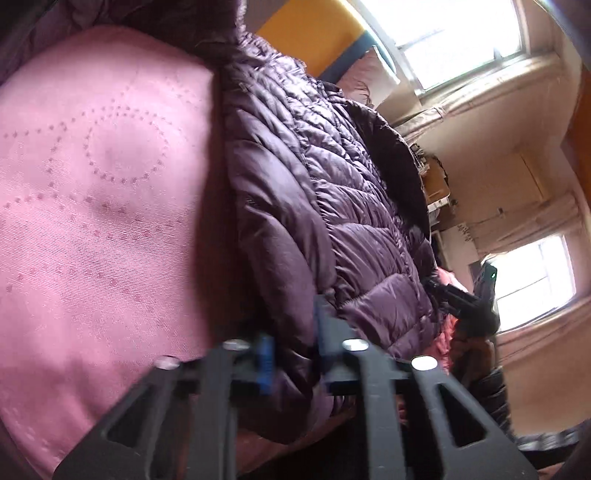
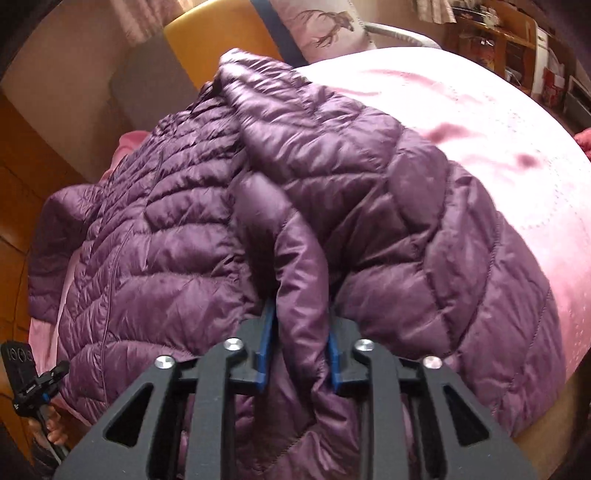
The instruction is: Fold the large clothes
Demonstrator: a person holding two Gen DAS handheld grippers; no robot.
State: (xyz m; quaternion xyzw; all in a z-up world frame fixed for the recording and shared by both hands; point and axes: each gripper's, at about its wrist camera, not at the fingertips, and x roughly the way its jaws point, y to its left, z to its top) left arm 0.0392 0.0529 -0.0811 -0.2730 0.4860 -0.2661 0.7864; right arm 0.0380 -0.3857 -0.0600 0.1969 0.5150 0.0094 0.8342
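A purple quilted puffer jacket [image 2: 369, 192] lies bunched on a pink bedspread [image 2: 498, 122]. In the right wrist view my right gripper [image 2: 301, 332] is shut on a raised fold of the jacket, which fills the gap between the blue pads [image 2: 267, 332]. In the left wrist view the jacket [image 1: 332, 192] runs down the middle beside the bedspread [image 1: 103, 184]. My left gripper [image 1: 295, 343] is shut on the jacket's near edge, with dark fabric between its fingers. Each view shows the other gripper small at the jacket's far side: the right gripper [image 1: 465, 299] and the left gripper [image 2: 37, 384].
A yellow headboard [image 2: 221, 40] and a deer-print pillow [image 2: 325, 26] stand at the bed's head. Cluttered wooden shelves [image 2: 517, 37] are at the far right. Bright windows [image 1: 461, 37] face the bed. Wooden floor [image 2: 14, 184] runs along the bed's left side.
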